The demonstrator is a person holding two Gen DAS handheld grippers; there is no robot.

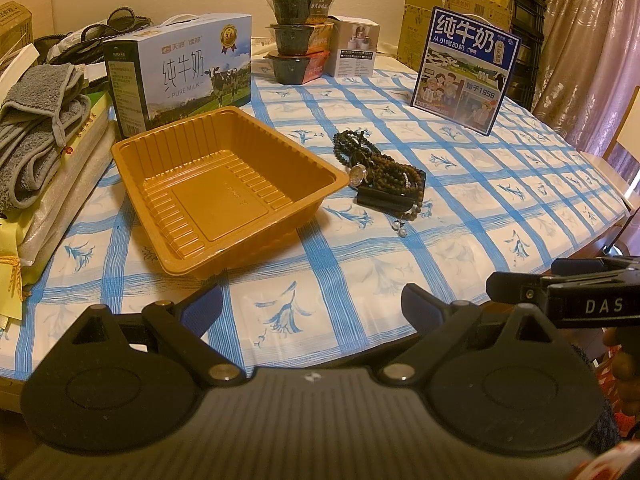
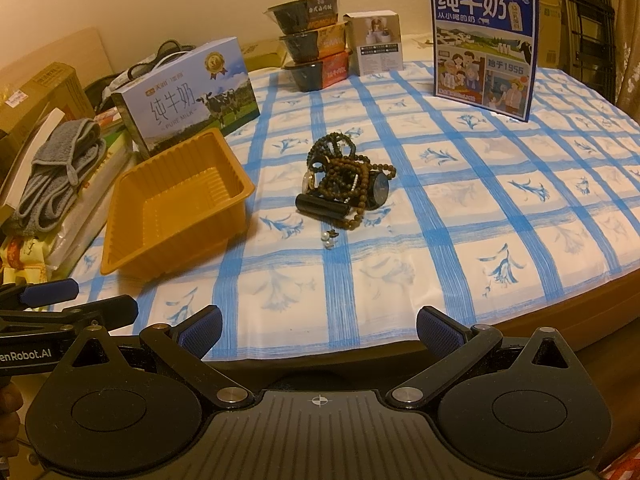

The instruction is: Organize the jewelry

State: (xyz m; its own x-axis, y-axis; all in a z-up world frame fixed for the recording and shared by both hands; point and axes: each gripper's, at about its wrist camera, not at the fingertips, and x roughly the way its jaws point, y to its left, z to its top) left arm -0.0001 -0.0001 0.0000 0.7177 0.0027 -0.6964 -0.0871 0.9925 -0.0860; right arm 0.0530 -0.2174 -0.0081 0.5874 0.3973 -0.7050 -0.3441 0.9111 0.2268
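Note:
An empty orange plastic tray point(image 1: 224, 188) point(image 2: 176, 208) sits on the blue-checked tablecloth. To its right lies a tangled heap of dark bead bracelets point(image 1: 384, 172) point(image 2: 348, 176) with a small watch point(image 1: 358, 174) and a black cylinder point(image 2: 320, 204). Two small pearl earrings point(image 1: 400, 228) point(image 2: 329, 240) lie just in front of the heap. My left gripper point(image 1: 316, 308) is open over the near table edge, well short of the tray. My right gripper point(image 2: 318, 332) is open too, holding nothing, back from the heap.
A pure-milk carton point(image 1: 180, 72) stands behind the tray, a blue milk box point(image 1: 466, 72) at the back right. Stacked black bowls point(image 1: 300, 36) and a small white box point(image 1: 356, 48) stand at the back. Grey cloth point(image 1: 36, 132) lies on stacked books at left.

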